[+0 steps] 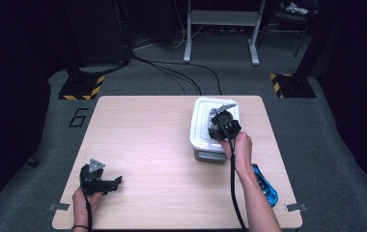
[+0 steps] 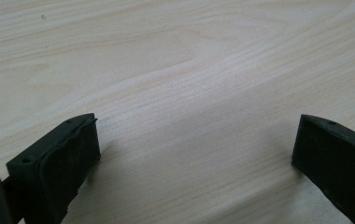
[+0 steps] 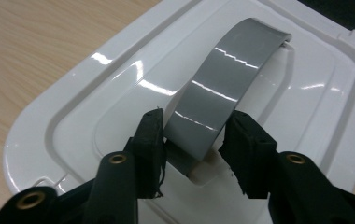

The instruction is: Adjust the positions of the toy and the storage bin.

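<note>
A white box lid (image 1: pixel 201 126) covers a grey-bottomed container (image 1: pixel 209 156) at the table's right middle. A grey strap handle (image 3: pixel 227 79) arches up from the lid (image 3: pixel 73 116) along its middle. My right gripper (image 3: pixel 193 140) comes down on it from above, and both black pads press the handle's near end from either side. From overhead, that gripper (image 1: pixel 219 121) sits over the handle (image 1: pixel 222 107). My left gripper (image 1: pixel 113 183) lies near the front left corner, and its jaws stand wide apart over bare wood (image 2: pixel 196 140).
A blue object (image 1: pixel 264 184) lies by the table's right front edge, beside the right forearm. The light wooden table (image 1: pixel 148 140) stretches bare between the two hands. Dark floor, cables and stands lie beyond the far edge.
</note>
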`<action>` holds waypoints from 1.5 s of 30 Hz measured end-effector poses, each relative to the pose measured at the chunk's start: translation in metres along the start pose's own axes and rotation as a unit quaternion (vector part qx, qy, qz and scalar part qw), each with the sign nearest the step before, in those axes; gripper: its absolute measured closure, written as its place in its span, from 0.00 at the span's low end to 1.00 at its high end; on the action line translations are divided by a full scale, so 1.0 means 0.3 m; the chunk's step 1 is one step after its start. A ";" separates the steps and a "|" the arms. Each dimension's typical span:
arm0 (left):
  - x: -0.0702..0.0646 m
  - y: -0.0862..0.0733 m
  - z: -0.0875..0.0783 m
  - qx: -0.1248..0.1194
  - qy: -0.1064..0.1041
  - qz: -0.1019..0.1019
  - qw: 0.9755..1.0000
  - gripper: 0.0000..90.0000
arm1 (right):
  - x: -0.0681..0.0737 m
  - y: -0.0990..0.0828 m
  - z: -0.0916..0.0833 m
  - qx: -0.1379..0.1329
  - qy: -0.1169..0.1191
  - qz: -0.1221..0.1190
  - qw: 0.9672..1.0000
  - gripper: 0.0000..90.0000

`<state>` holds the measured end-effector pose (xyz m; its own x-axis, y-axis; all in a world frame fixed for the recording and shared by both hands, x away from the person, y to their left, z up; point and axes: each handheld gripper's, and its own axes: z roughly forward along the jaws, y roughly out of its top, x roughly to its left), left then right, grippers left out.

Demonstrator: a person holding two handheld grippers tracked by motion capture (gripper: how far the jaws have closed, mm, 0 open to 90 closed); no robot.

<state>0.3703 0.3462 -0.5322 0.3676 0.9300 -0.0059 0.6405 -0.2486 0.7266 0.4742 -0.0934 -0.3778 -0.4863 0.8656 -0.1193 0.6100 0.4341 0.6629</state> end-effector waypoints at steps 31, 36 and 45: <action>0.000 0.000 0.000 0.000 0.000 0.000 1.000 0.01 | -0.034 0.036 -0.003 -0.050 -0.035 0.001 0.998 0.71; 0.000 0.000 0.000 0.000 0.000 0.000 1.000 0.01 | -0.066 0.028 0.000 -0.056 0.024 -0.002 0.998 0.74; 0.000 0.000 0.000 0.000 0.000 0.000 1.000 0.01 | -0.039 0.003 0.011 -0.050 -0.013 -0.013 0.999 0.63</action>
<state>0.3703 0.3462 -0.5322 0.3676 0.9300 -0.0059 0.6405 -0.2486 0.7266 0.4825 -0.1023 -0.3782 -0.4839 0.8610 -0.1566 0.5313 0.4312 0.7293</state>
